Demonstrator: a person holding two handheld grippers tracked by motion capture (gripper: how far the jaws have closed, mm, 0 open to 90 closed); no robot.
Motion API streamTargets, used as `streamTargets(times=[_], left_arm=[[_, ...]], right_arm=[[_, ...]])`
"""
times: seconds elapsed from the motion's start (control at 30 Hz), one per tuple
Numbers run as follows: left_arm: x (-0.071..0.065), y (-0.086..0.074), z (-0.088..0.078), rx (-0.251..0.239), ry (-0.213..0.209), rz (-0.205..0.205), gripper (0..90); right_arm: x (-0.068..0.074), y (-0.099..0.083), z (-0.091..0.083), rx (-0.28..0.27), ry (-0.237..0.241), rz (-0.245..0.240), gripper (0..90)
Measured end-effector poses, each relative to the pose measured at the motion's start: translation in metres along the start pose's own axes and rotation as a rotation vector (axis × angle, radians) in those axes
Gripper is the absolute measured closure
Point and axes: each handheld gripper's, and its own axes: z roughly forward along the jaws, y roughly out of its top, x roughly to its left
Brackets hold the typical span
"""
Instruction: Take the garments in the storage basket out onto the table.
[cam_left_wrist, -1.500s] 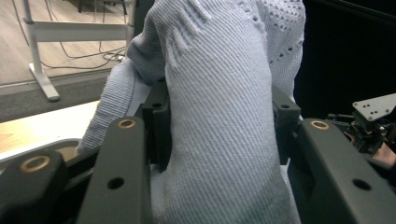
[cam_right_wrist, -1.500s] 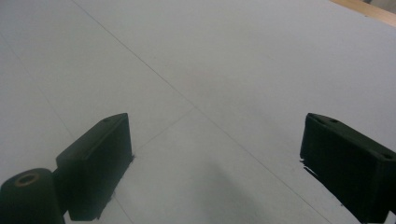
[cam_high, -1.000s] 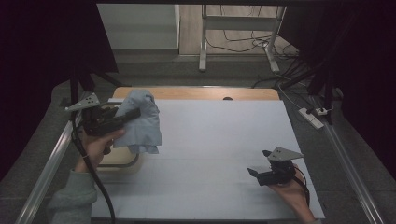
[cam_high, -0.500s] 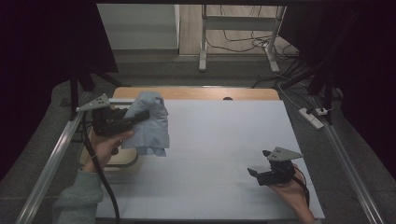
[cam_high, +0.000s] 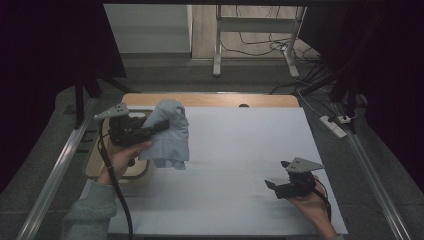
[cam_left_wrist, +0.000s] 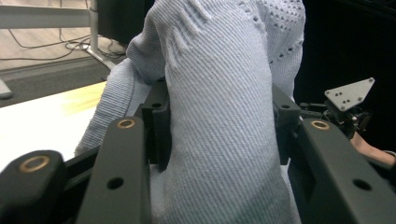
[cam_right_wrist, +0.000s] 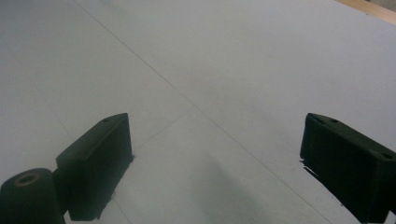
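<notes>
While it hangs clear of the table, a pale blue knitted garment (cam_high: 170, 134) is pinched between the jaws of the left gripper (cam_high: 159, 126), which a hand holds above the table's left edge. Bunched at the grip, the cloth droops with its long axis roughly vertical, its lower hem pointing down toward the white tabletop (cam_high: 240, 150). From the left gripper view, the ribbed knit (cam_left_wrist: 219, 121) fills the gap between the two black jaws, which press in on it from either side, closed about as far as the cloth allows. Just below and to the left of the garment sits a shallow wooden tray (cam_high: 95, 165) at the table's edge; what it holds cannot be made out. Well apart, near the front right corner, the right gripper (cam_high: 272, 186) rests low over the bare tabletop, its jaws spread wide with nothing between them.
</notes>
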Motion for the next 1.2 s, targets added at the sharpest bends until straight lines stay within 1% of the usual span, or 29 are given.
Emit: streamTargets(times=[0.07,0.2,0.37,0.57,0.93,1.2], left_arm=[[-0.001,-0.001,0.003,0.0,-0.011,-0.001,54.7],[-0.003,-0.002,0.01,0.012,-0.018,0.001,54.6],[-0.005,-0.003,0.021,0.032,-0.026,0.0,54.6],[-0.01,-0.005,0.034,0.056,-0.041,0.008,54.4],[-0.015,-0.006,0.054,0.078,-0.052,0.012,54.3],[-0.016,-0.008,0.076,0.1,-0.063,0.013,54.2]], right_arm=[[0.0,0.0,0.0,0.001,0.0,0.001,8.5],[0.0,0.0,0.0,0.003,-0.002,-0.002,8.5],[0.0,0.0,0.0,0.004,0.001,-0.002,8.5],[0.0,0.0,0.0,0.006,-0.002,-0.001,8.6],[0.0,0.0,0.0,0.003,-0.001,-0.001,8.6],[0.001,0.0,0.001,0.005,0.003,0.0,8.6]])
